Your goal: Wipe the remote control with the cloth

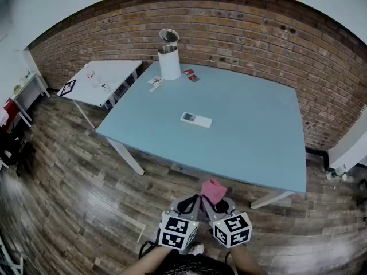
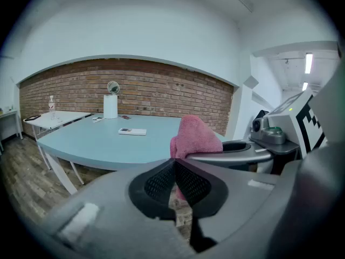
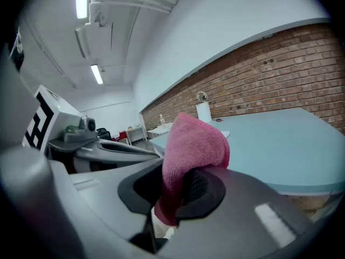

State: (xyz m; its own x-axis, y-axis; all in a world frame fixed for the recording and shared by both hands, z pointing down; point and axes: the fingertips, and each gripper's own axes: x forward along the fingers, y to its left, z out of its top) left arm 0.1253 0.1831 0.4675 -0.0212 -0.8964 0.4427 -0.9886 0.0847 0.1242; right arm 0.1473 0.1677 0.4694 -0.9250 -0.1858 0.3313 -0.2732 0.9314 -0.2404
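Centrally, a white remote control (image 1: 196,120) lies flat near the middle of the pale blue table (image 1: 264,153), with nothing touching it. Right claw (image 3: 171,185) — clenched on a pink cloth (image 3: 195,142), which bulges up and out from between the jaws. Left claw (image 2: 173,171) — jaws pressed together with nothing between them, just beside the right claw. Both claws hang over the wooden floor (image 1: 69,199), short of the table's near edge and well apart from the remote control. Near the table's far edge stands a white cylindrical container (image 1: 169,62) with its round lid tilted up. In the head view, two small red objects (image 1: 191,75) lie to its right and small white items (image 1: 155,82) to its left. A smaller white table (image 1: 117,73) at the left bears a bottle (image 2: 52,106). A brick wall (image 1: 258,33) runs behind.
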